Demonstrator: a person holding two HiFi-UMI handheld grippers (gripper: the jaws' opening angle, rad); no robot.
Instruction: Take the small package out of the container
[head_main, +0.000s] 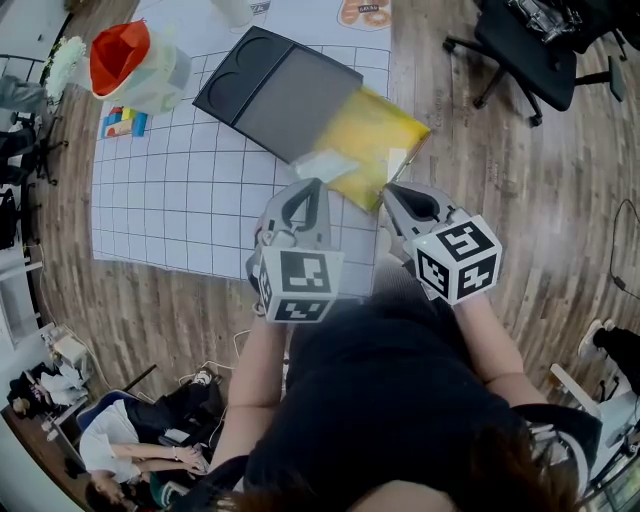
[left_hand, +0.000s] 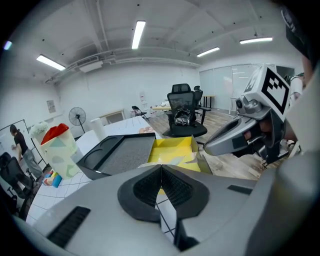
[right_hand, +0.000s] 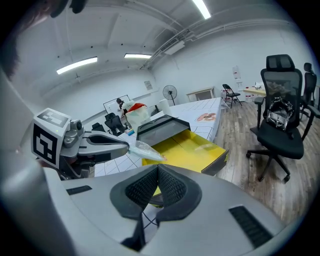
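Package, small and clear, pinched at the tip of the left tongs, closed on its edge and held above the near end of the yellow container. Container at one o'clock from the package in the head view, half out of a dark sleeve on the gridded tabletop. Right tongs at three o'clock from the left, closed on nothing. Removal seemingly all but done; probably only carrying clear and setting down left.

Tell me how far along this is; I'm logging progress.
Done: the yellow container stands open. In hand: the left claw is shut on the small package, held above the container's edge. Left: carrying it clear and setting it down.
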